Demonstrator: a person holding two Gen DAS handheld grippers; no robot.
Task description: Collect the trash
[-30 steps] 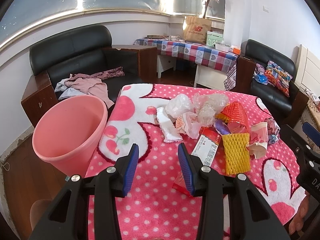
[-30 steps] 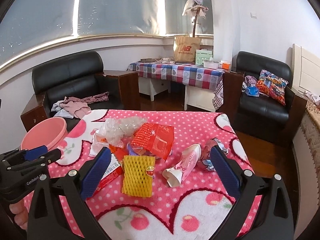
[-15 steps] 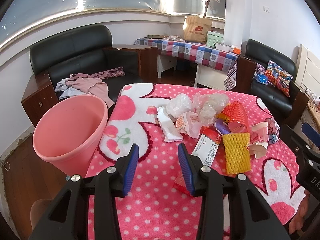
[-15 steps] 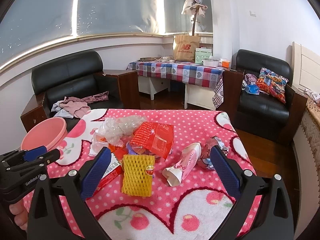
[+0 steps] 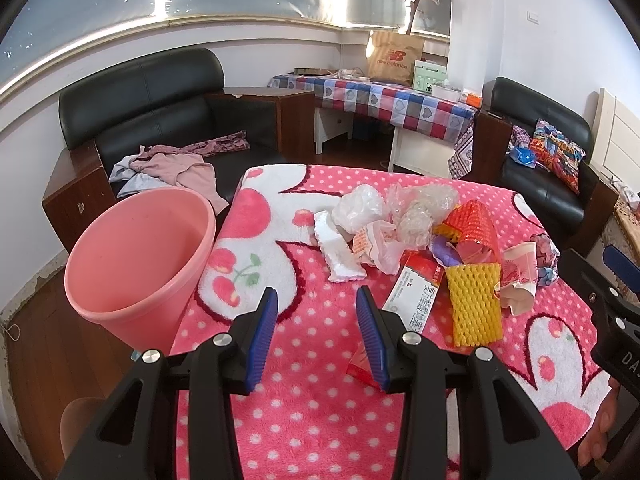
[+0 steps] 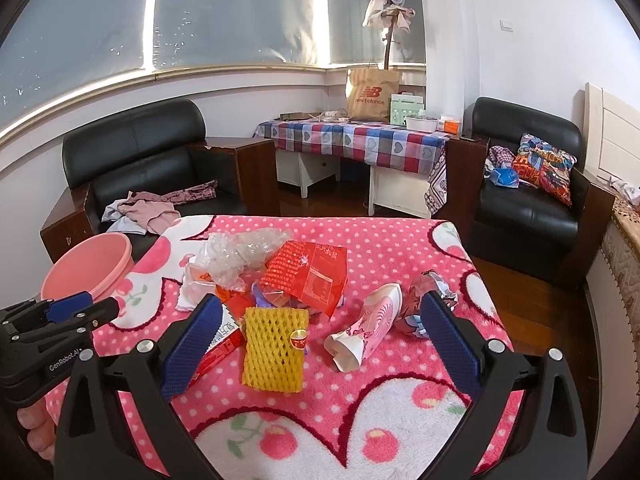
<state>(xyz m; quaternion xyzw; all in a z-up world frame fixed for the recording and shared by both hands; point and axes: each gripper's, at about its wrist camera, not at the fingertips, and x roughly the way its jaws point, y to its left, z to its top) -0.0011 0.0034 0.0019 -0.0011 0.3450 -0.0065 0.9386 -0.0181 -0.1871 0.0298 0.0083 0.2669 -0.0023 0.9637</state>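
A: Trash (image 6: 276,280): where does it lie?
B: Left tongs (image 5: 316,316) released, empty; right tongs (image 6: 320,332) spread wide, empty; the pile sits at twelve o'clock on the pink counter (image 6: 380,248); pink bin (image 5: 136,256) at ten.

We look from two cameras, each riding on a hand-held gripper and facing forward and downward along its fingers over a pink dotted blanket (image 5: 320,396). Our left view sits low and close at the blanket's near left, with a pink bin (image 5: 136,256) beside it. Our right view sits further right, nearer the yellow foam net (image 6: 274,348). Both share the heap of trash, the bin (image 6: 90,266), the black armchair (image 5: 152,104) and the checked table (image 6: 360,140) behind.
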